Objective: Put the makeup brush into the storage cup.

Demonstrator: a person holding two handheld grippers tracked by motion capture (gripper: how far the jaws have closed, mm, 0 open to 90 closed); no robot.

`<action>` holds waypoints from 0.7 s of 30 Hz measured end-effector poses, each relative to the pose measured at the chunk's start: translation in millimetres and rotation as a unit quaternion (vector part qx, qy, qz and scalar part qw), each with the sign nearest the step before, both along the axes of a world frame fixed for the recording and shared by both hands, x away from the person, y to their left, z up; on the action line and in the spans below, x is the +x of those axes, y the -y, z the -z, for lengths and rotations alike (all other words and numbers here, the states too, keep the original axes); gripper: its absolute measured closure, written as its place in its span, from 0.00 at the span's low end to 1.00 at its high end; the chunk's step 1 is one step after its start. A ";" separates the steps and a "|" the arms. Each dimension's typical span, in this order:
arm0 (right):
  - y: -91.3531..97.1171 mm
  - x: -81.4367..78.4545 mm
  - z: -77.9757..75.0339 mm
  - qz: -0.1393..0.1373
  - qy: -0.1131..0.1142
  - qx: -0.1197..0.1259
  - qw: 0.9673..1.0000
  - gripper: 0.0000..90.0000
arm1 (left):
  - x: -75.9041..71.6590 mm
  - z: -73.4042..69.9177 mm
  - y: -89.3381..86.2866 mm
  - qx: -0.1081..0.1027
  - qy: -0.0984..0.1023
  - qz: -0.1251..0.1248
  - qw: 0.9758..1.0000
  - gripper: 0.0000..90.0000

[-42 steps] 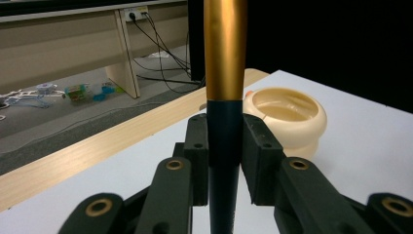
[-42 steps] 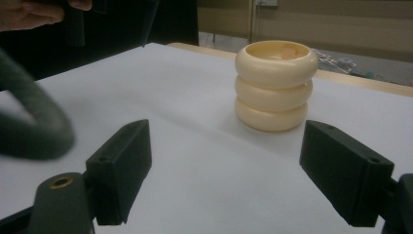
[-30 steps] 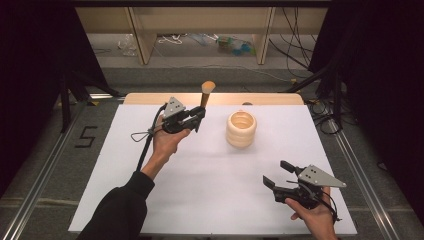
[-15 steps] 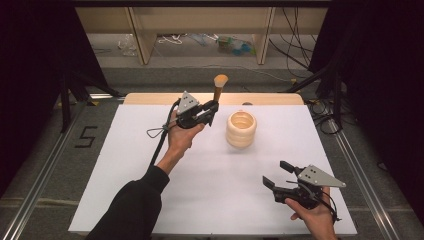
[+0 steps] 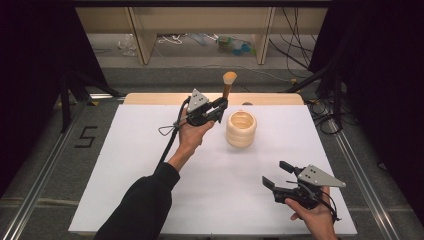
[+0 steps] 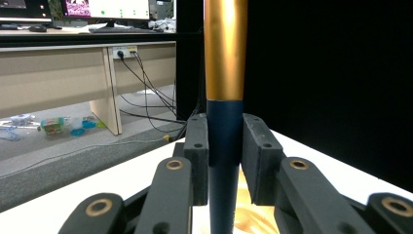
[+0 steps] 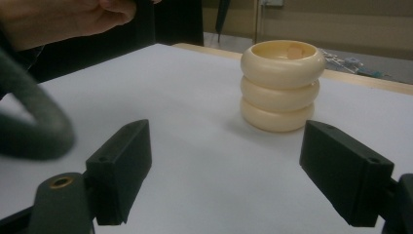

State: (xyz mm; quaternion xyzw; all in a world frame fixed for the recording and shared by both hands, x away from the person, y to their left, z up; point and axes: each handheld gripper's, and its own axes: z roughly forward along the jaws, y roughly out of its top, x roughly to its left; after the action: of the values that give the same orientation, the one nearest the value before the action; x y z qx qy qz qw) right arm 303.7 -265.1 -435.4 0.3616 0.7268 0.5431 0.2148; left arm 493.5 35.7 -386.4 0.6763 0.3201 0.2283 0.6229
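Brush upright beside the ribbed cream holder
Left gripper clamps its dark-blue handle under a gold ferrule; right gripper jaws gape empty.

White sheet covers the table in front of me, w/ a strip of light wood tabletop bare along the far edge. On the grey carpet at my left, a black "5" is marked just beside a metal rail. Beyond the table stands a beige desk, panel legs well apart. Under it lie loose cables and some plastic bottles. Black curtains hang on both sides. On the desk top, approx. at the back, lit monitors. A wall socket sits under the desk top, w/ black leads hanging from it.
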 end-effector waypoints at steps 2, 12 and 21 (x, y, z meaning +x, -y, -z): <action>-0.1 0.1 0.0 0.001 -0.001 -0.002 1.000 0.23 | 0.7 -0.8 3.2 -0.001 0.001 -0.001 1.000 0.83; -0.2 -0.1 -0.1 -0.002 0.002 0.001 1.000 0.23 | 4.7 -5.4 16.7 -0.006 0.009 0.004 1.000 0.83; -0.1 -0.1 -0.1 -0.002 0.002 0.002 1.000 0.23 | 8.1 -1.1 24.6 -0.014 0.002 0.006 1.000 0.83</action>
State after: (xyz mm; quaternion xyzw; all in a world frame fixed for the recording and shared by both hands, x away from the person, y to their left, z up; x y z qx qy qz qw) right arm 303.5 -265.1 -435.3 0.3594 0.7261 0.5455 0.2146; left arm 501.5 11.0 -385.2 0.6685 0.3180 0.2216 0.6347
